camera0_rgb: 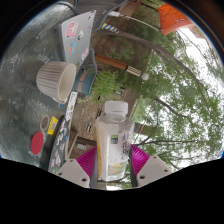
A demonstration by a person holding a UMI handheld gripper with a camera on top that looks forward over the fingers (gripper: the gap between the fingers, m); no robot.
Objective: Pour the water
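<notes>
Outdoors by trees — tilted jaws clamp a bottle [113, 140], cup [55, 78] beyond.

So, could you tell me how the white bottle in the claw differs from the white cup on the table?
The bottle is tall, boxy and closed by a cap, while the cup is short, round and ribbed, with an open mouth. The bottle is pressed between the fingers of the claw, while the cup rests by itself on the table, beyond the fingers. The bottle carries a printed label; the cup looks plain. Both are white.
</notes>
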